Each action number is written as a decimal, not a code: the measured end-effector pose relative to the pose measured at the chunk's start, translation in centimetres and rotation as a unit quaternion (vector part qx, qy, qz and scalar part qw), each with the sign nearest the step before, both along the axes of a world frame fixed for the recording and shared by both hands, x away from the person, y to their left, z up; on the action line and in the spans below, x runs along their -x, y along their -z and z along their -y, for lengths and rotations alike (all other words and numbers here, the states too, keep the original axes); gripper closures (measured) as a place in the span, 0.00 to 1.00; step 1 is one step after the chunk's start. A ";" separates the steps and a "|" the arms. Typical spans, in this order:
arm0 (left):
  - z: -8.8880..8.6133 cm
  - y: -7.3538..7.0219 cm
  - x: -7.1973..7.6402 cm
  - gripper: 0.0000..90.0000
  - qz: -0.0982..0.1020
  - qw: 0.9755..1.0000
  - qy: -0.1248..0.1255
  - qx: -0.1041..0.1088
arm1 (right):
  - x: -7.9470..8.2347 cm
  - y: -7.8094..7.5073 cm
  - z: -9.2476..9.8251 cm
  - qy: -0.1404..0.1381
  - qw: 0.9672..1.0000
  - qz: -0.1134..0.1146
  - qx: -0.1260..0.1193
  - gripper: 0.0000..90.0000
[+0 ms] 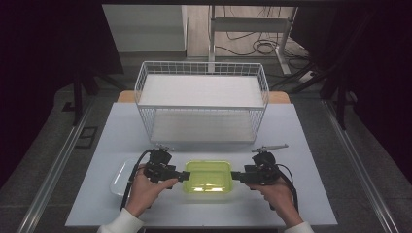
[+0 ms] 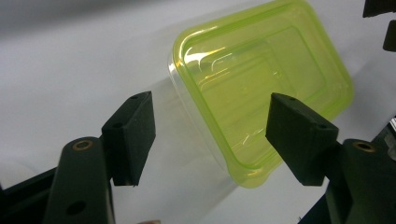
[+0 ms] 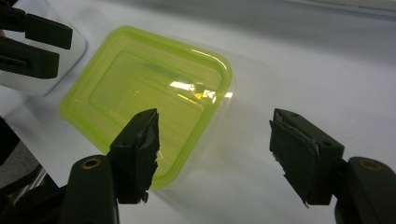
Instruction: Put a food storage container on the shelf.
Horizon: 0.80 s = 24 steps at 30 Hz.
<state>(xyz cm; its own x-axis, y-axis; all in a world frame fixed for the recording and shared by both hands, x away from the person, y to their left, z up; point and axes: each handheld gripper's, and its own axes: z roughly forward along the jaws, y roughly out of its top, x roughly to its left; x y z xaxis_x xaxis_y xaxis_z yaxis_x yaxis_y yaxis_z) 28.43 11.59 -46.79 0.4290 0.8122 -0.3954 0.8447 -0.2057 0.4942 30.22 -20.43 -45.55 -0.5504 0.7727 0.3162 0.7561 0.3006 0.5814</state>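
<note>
A clear plastic box with a yellow-green lid point(image 1: 208, 176) sits near the table's front edge. My left gripper point(image 1: 183, 175) is at its left end and my right gripper point(image 1: 234, 176) at its right end, the two pointing at each other. In the left gripper view the box point(image 2: 261, 88) lies ahead, one corner reaching between the wide-apart jaws of the left gripper point(image 2: 210, 105); the pads do not touch it. In the right gripper view the right gripper point(image 3: 215, 119) is open too, and the near corner of the box point(image 3: 144, 88) lies by its left jaw.
A white wire basket rack point(image 1: 201, 102) with two levels stands at the back of the pale table point(image 1: 301, 194). A clear shallow tray or lid point(image 1: 121, 177) lies left of the box, under my left hand. Dark floor and cables lie beyond.
</note>
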 end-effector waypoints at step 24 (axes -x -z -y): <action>0.6 2.5 -1.0 0.55 -0.046 0.999 -0.001 0.018 | -1.0 2.8 -0.3 0.000 0.998 -0.055 -0.015 0.45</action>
